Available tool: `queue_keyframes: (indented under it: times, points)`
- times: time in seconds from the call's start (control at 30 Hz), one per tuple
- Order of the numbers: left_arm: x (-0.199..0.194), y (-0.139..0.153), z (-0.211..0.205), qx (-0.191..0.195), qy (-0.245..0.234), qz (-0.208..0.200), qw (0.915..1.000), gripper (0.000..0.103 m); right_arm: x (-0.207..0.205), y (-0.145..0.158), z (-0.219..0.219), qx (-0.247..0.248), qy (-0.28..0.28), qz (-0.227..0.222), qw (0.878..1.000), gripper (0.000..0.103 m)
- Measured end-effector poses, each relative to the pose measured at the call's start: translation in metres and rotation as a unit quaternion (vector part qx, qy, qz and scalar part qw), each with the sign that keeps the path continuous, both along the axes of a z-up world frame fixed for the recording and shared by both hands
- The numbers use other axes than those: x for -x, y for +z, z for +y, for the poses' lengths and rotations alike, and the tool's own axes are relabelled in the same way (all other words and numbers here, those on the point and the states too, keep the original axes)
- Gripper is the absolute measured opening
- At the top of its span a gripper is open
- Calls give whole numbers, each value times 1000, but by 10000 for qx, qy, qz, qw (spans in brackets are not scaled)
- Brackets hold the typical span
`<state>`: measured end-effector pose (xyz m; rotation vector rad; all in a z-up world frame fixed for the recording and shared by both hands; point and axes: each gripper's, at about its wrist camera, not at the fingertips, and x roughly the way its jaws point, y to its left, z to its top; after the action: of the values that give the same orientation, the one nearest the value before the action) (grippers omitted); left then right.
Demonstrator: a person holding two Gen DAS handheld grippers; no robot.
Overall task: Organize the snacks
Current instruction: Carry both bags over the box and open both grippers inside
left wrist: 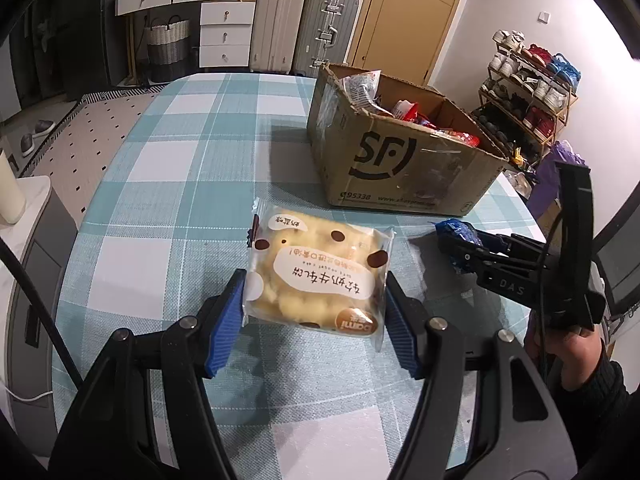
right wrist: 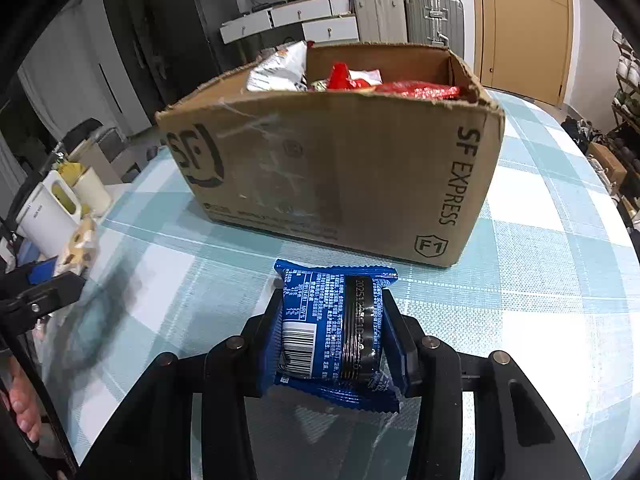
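My left gripper (left wrist: 314, 304) is shut on a clear-wrapped yellow cake packet (left wrist: 316, 272) with brown dots, held above the checked tablecloth. My right gripper (right wrist: 332, 328) is shut on a blue snack packet (right wrist: 332, 328) with a barcode, held just in front of the cardboard box. The right gripper also shows in the left wrist view (left wrist: 460, 244), with the blue packet (left wrist: 460, 234) in its jaws. An open SF Express cardboard box (left wrist: 396, 172) stands on the table with red and silver snack bags (right wrist: 352, 80) inside. The box also shows in the right wrist view (right wrist: 340, 176).
The round table has a blue-and-white checked cloth (left wrist: 180, 184). A white side cabinet (left wrist: 36, 240) stands at its left edge. A white container and cup (right wrist: 60, 204) stand beyond the table's left side. Suitcases (left wrist: 304, 28), drawers, a door and a shoe rack (left wrist: 528, 92) lie behind.
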<state>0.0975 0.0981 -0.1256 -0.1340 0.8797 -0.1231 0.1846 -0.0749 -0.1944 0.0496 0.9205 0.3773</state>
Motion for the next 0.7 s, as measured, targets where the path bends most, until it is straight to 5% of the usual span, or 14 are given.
queue_keyframes:
  times: [0.27,0.7]
  points:
    - [-1,11,-9,27,-97,-64,9999,62,16,27,-17,-476,141,-144,9987,44]
    - [-15,74,-38,172,-536,-578,9967,62,41,103,-42,-999,321,-729,9918,44]
